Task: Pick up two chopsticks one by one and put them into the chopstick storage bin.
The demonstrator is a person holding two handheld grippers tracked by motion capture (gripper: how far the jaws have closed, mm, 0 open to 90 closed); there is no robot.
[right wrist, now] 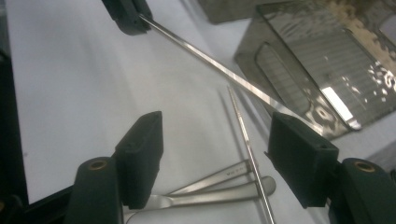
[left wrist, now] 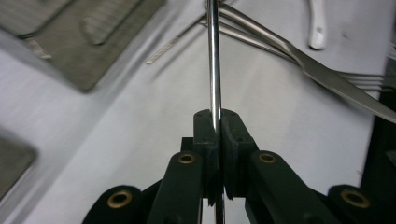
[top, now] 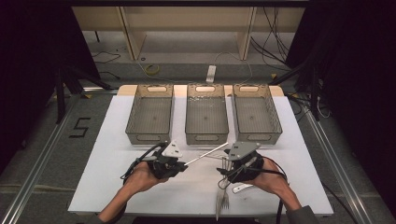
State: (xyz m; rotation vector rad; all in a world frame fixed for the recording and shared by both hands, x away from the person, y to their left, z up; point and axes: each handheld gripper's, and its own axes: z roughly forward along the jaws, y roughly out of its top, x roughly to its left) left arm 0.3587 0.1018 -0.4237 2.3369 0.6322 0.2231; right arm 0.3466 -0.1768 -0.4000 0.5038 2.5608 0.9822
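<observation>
Left gripper point(top: 183, 164) is clamped shut on 1 long, thin, shiny steel rod point(top: 205, 154), pinched at its near end. The rod slants up off the white table board point(top: 112, 154) toward the right gripper point(top: 225, 164), its far tip near the middle of 3 grey perforated metal trays point(top: 207, 116). Right gripper jaws stand wide apart with nothing between the pads; below them lies a cluster of steel cutlery handles point(right wrist: 219, 184). A white-handled utensil point(left wrist: 317, 28) rests beside the pile.

three mesh bins point(top: 207, 116), white tabletop point(top: 112, 158)
</observation>
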